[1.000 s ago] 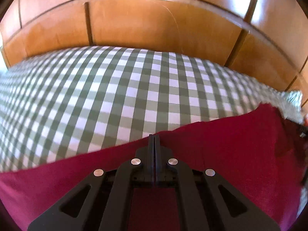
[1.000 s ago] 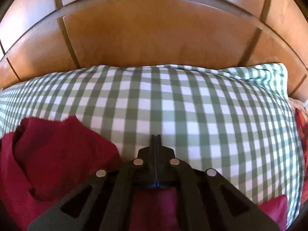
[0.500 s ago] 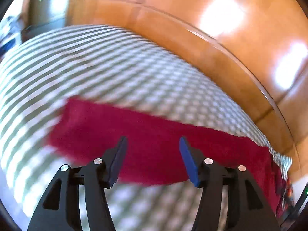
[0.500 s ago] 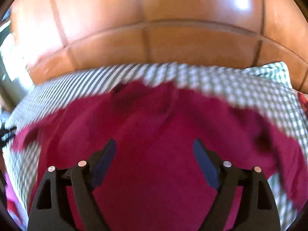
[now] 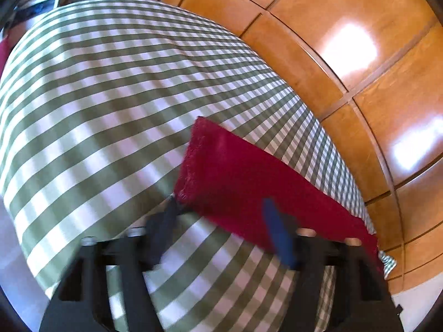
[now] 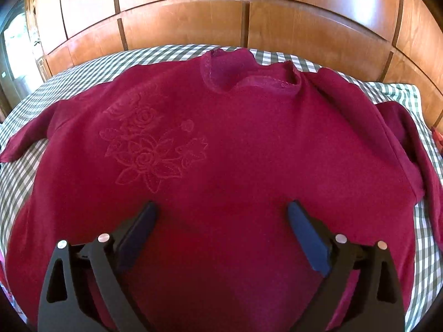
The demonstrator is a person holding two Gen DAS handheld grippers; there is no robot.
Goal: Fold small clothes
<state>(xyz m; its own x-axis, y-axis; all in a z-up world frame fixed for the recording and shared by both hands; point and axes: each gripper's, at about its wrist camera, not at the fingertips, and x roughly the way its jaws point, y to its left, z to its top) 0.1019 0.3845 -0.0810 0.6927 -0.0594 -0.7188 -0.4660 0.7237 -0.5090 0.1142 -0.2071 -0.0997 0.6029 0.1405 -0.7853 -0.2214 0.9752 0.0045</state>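
Right gripper (image 6: 221,221) opening wide over dark-red embroidered sweatshirt (image 6: 221,144); left gripper (image 5: 221,215) closing, sleeve cuff (image 5: 193,163) between jaws, ungripped.

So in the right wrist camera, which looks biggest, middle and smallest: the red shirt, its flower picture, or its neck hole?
1. Red shirt, it fills most of the view.
2. Flower picture on its front.
3. Neck hole, a bit smaller, though it lies farther from the camera, so this is less sure.

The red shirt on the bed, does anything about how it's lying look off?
Mostly flat, but the red shirt's sleeve on the picture's right is bunched and folded over itself, and the back of the collar flops forward. The other sleeve lies straight.
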